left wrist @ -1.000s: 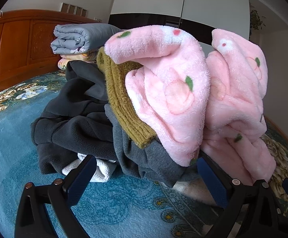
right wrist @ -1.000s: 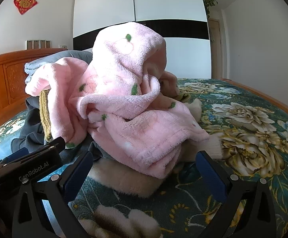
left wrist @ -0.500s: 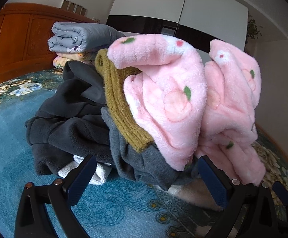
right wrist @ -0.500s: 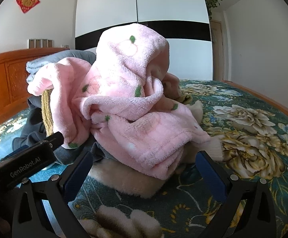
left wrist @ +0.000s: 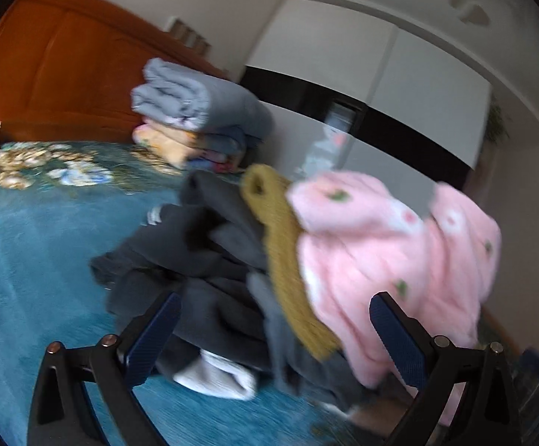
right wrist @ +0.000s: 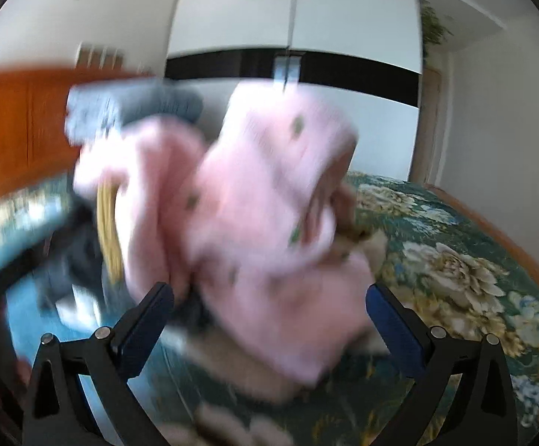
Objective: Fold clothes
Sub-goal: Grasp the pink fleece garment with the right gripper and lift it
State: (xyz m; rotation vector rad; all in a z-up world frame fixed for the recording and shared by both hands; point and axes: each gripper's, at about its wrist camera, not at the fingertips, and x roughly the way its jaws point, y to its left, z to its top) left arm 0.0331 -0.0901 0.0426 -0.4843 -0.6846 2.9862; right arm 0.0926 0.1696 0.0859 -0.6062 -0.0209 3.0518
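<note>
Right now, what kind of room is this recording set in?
Most likely a bedroom: a bed with a blue-green floral bedspread, an orange-brown wooden headboard, and a tall white wardrobe with a black band. A pile of unfolded clothes sits on the bed.

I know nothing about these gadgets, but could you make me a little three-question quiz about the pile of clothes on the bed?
1. True or false: the left gripper is shut on the pink fleece garment.
2. Which garment lies between the dark grey clothes and the pink fleece garment? A) a mustard knitted piece B) a red shirt C) blue jeans
3. Fill in: behind the pile, a stack of folded bedding has a ____ quilt on top.

Key: 1 false, both grippers, the right gripper included, have their fingers spread and hold nothing. 2 A, the mustard knitted piece. 3 grey.
</note>
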